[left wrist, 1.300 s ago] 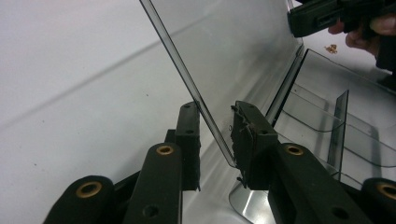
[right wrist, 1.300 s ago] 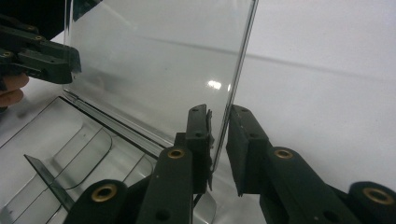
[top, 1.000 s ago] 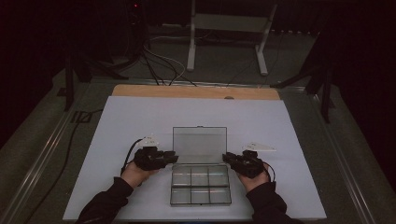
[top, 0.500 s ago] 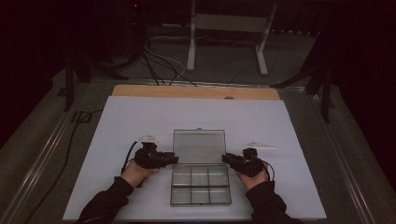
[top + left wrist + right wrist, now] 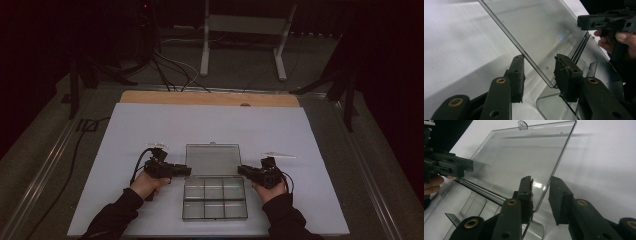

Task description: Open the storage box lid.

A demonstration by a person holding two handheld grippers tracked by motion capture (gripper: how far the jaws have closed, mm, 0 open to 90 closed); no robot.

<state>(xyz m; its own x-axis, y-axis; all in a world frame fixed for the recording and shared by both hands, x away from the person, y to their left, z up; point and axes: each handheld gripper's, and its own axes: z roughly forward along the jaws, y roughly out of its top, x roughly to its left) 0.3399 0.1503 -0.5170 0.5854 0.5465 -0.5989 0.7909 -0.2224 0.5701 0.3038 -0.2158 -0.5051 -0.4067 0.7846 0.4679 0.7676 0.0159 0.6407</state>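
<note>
A clear plastic compartment box [image 5: 183, 200] lies on the white board, and its lid [image 5: 212, 159] is swung open away from me. My left gripper [image 5: 187, 170] is at the lid's left edge near the hinge. In the left gripper view its jaws [image 5: 539, 67] have just been opening, with the lid's edge [image 5: 534, 63] loose between them. My right gripper [image 5: 241, 171] is at the lid's right edge. Seen from the right gripper [image 5: 541, 185], the lid [image 5: 524, 157] leans on one pad with a gap to the other.
The white board [image 5: 125, 150] covers the table, with a wooden strip [image 5: 210, 99] along its far edge. Beyond it stand a white frame [image 5: 245, 30] and cables [image 5: 170, 70] on the floor. Each gripper view also catches the other gripper, right [image 5: 606, 21] and left [image 5: 449, 166].
Both hands stay almost where they were beside the box. The lid's outline in the high view has become slightly shorter.
</note>
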